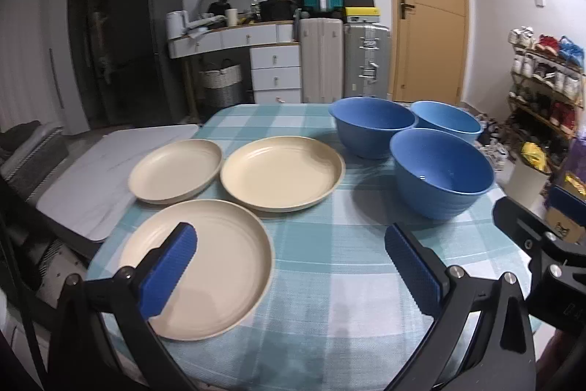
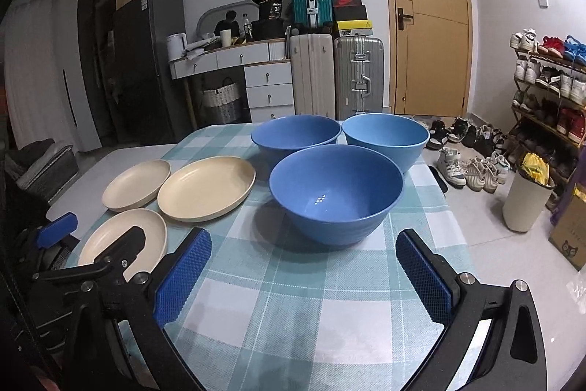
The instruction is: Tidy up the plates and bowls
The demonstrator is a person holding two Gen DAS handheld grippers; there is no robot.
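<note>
Nothing stacked yet: three cream plates (image 1: 282, 173) and three blue bowls (image 2: 336, 193) sit separate. Left gripper (image 1: 289, 266) and right gripper (image 2: 304, 275) both gape wide, empty; nearest plate (image 1: 205, 270) under the left one's left finger, nearest bowl just ahead of the right one.

Cream plates (image 1: 282, 173), blue bowls (image 2: 335, 195), teal-white checked tablecloth (image 2: 293, 299).

A checked cloth (image 2: 293, 299) covers the tabletop; behind stand suitcases (image 2: 338, 76), a wooden door (image 2: 428, 21), a shoe rack (image 2: 549, 87), a fridge (image 2: 146, 61).

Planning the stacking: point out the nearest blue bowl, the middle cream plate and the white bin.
Nearest blue bowl (image 2: 335, 193): right wrist view, inner bottom.
Middle cream plate (image 1: 280, 173): left wrist view, flat centre.
White bin (image 2: 525, 204): right wrist view, side wall.
</note>
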